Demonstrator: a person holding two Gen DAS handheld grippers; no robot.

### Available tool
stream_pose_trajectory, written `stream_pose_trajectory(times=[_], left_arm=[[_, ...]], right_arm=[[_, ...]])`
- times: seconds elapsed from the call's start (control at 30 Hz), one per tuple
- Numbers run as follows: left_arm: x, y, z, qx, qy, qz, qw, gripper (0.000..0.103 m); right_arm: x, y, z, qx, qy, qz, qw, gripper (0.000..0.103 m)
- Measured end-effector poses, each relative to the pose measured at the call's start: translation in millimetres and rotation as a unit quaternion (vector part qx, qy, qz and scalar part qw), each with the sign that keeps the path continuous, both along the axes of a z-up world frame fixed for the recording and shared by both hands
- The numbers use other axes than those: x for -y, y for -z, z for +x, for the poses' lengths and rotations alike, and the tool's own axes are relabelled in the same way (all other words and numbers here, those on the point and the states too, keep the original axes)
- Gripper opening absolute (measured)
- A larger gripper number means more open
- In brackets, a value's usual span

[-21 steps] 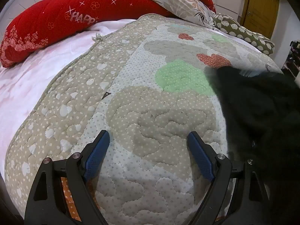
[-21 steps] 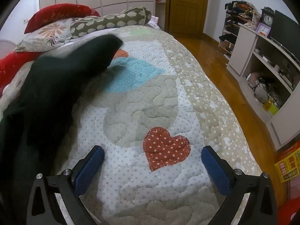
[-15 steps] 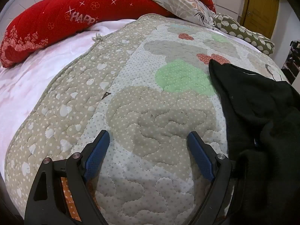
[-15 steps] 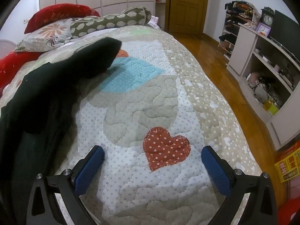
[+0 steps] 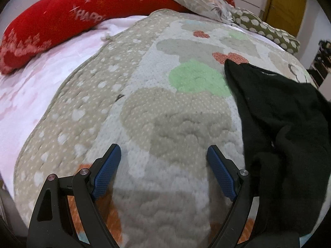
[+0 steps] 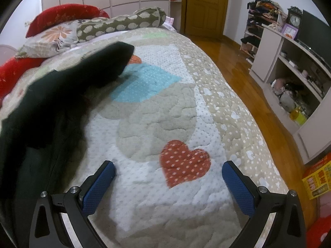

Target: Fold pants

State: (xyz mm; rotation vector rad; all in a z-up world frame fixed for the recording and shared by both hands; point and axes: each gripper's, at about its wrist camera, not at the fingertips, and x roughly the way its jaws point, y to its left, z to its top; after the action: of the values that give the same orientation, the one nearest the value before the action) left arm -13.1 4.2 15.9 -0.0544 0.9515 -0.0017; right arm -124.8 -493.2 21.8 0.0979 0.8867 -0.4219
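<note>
The black pants [image 5: 283,128] lie crumpled on the quilted bedspread [image 5: 165,113], right of my left gripper [image 5: 163,153]. That gripper is open and empty, with its blue pads over bare quilt. In the right wrist view the pants [image 6: 47,113] lie to the left, one end reaching up toward the pillows. My right gripper [image 6: 168,169] is open and empty over the quilt [image 6: 157,124], beside a red heart patch [image 6: 184,163].
A long red pillow [image 5: 62,22] and patterned pillows [image 6: 115,24] lie at the head of the bed. The bed's right edge drops to a wooden floor [image 6: 248,82], with shelves [image 6: 293,62] and a door [image 6: 206,6] beyond.
The pants have dropped and settled flat onto the quilt. Both grippers stay open; the left one has shifted slightly forward.
</note>
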Motion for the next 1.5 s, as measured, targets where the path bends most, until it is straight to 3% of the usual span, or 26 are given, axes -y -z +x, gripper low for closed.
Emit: stream_pose_trajectory(times=[0.1, 0.13, 0.2, 0.27, 0.47, 0.63, 0.77, 0.97, 1.5], left_arm=[[-4.0, -20.5, -17.6, 0.019, -0.010, 0.011, 0.9997, 0.086], [-5.9, -32.7, -25.3, 0.009, -0.012, 0.008, 0.9999, 0.086], [-3.3, -46.6, -39.0, 0.049, -0.010, 0.027, 0.9983, 0.086], [-2.5, -63.5, -54.4, 0.076, -0.007, 0.022, 0.9969, 0.086], [8.3, -87.9, -77.3, 0.100, 0.005, 0.018, 0.9948, 0.086], [14.1, -90.4, -82.8, 0.095, 0.007, 0.008, 0.9954, 0.086], [12.5, -101.1, -95.0, 0.113, 0.008, -0.029, 0.9931, 0.086], [40.3, -99.7, -101.0, 0.115, 0.033, 0.026, 0.9924, 0.086], [50.1, -77.2, -92.7, 0.087, 0.045, 0.005, 0.9952, 0.086]], right_arm=[[-10.4, -13.2, -13.1, 0.019, -0.022, 0.035, 0.999, 0.103], [-17.4, -19.7, -19.1, 0.033, -0.028, 0.047, 0.998, 0.103], [-30.6, -27.6, -25.1, 0.048, -0.047, 0.051, 0.996, 0.103], [-50.1, -34.8, -29.3, 0.054, -0.075, 0.040, 0.995, 0.103], [-93.1, -34.4, -28.7, 0.058, -0.143, 0.062, 0.986, 0.103], [-111.8, -34.9, -28.3, 0.062, -0.167, 0.061, 0.982, 0.103], [-113.8, -34.6, -29.5, 0.060, -0.170, 0.071, 0.981, 0.103], [-115.6, -38.8, -35.5, 0.071, -0.174, 0.068, 0.980, 0.103], [-109.1, -32.9, -35.4, 0.065, -0.169, 0.073, 0.981, 0.103]])
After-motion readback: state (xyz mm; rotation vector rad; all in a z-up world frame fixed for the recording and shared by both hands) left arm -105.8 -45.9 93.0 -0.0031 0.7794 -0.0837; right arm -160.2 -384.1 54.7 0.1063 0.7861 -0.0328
